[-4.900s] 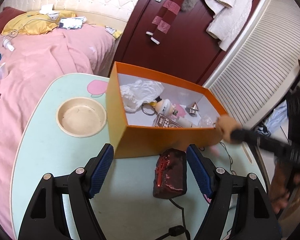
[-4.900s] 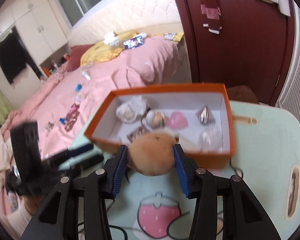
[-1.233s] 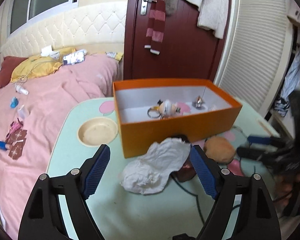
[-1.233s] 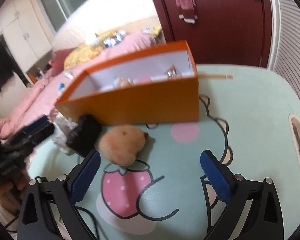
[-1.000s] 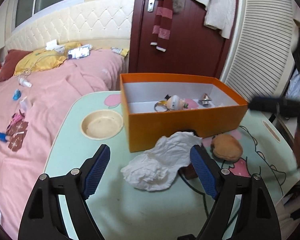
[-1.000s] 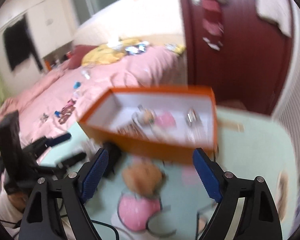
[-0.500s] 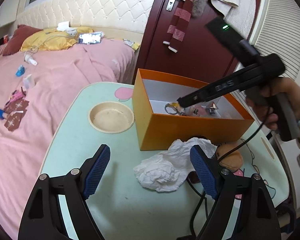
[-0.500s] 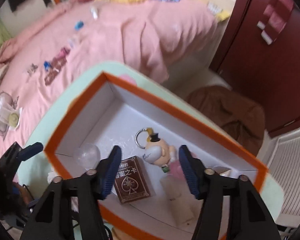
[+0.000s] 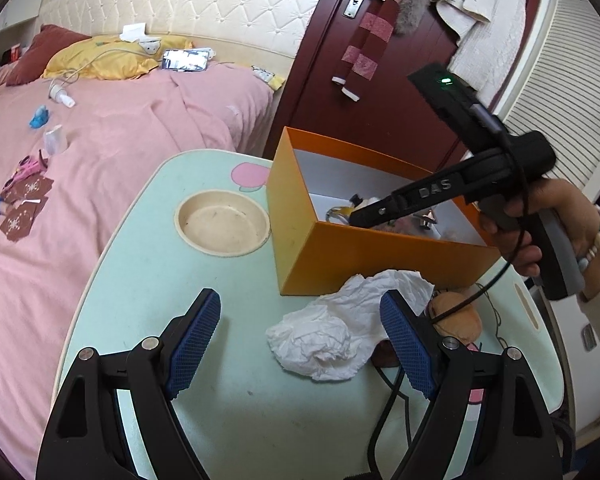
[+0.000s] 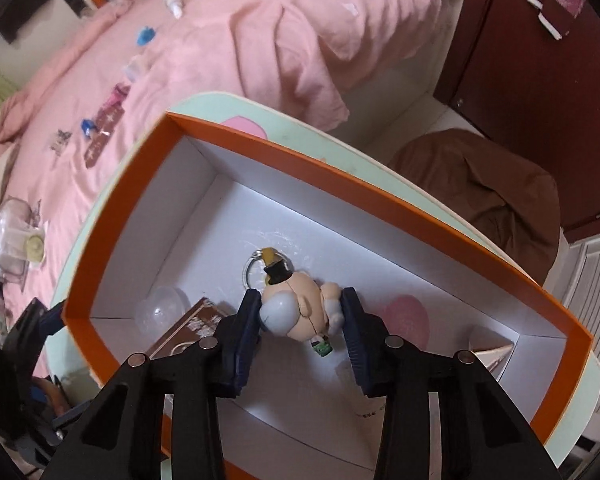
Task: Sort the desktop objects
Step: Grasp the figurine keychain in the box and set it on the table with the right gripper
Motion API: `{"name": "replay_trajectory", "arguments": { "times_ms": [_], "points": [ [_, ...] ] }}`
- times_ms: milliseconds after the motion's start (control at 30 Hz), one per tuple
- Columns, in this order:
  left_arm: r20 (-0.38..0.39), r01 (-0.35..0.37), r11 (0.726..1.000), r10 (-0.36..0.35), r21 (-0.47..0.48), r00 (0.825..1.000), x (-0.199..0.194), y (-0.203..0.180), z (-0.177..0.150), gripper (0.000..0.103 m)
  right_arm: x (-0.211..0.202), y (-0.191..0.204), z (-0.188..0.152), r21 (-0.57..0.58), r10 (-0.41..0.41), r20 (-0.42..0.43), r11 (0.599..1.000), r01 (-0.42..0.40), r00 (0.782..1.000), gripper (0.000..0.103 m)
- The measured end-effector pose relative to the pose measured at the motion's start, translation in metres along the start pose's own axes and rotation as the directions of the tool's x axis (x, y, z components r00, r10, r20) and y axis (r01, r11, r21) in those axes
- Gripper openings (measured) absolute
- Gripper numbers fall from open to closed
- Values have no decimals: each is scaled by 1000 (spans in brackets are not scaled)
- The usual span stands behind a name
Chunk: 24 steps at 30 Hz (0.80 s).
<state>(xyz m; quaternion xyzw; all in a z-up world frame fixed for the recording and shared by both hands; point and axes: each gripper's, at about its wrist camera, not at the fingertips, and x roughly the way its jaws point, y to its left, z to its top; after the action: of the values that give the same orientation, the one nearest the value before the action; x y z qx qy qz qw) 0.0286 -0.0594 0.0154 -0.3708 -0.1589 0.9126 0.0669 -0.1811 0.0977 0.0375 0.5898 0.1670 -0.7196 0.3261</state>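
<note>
An orange box point(image 9: 364, 256) stands on the pale green table point(image 9: 148, 240). My right gripper point(image 10: 300, 316) reaches down into the box point(image 10: 420, 216) and its blue pads are closed on a small doll keychain point(image 10: 292, 308) with a black hat and key ring. Beside the doll lie a clear ball point(image 10: 162, 306), a brown card pack point(image 10: 192, 330), a pink piece point(image 10: 406, 318) and a cone point(image 10: 494, 346). My left gripper point(image 9: 300, 336) is open and empty above the table, near a crumpled white paper point(image 9: 340, 328) and a brown plush point(image 9: 458, 316).
A cream bowl point(image 9: 222, 224) sits left of the box. A black cable point(image 9: 392, 400) runs across the table front. A pink bed point(image 9: 100, 128) lies to the left, a dark red door point(image 9: 380, 60) behind. A brown cushion point(image 10: 488, 188) lies on the floor.
My right gripper has dropped deeper into the box and closed its pads around the doll keychain. The left gripper has drifted slightly closer to the table and stays open.
</note>
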Motion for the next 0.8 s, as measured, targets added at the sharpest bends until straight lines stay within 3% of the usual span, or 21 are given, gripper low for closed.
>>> {"name": "replay_trajectory", "arguments": {
  "times_ms": [167,300,433,500,600,800],
  "points": [
    [2,-11,1000,11,6,1000,0,-1,1,82,-45,2,-17,43,62,163,997,-70,985,39],
    [2,-11,1000,11,4,1000,0,-1,1,82,-94,8,-46,38,147,332,985,-169,932,39],
    [16,-13,1000,13,-2,1000,-2,0,2,82,-118,20,-78,28,213,410,969,-246,887,39],
    [15,-17,1000,17,-7,1000,-2,1,2,82,-120,28,-97,36,227,425,963,-268,876,39],
    [16,-19,1000,19,-20,1000,-2,4,3,82,-110,34,-120,64,238,407,956,-287,882,39],
    [23,-33,999,34,-21,999,-3,5,3,82,-63,42,-155,142,162,309,967,-214,937,39]
  ]
}}
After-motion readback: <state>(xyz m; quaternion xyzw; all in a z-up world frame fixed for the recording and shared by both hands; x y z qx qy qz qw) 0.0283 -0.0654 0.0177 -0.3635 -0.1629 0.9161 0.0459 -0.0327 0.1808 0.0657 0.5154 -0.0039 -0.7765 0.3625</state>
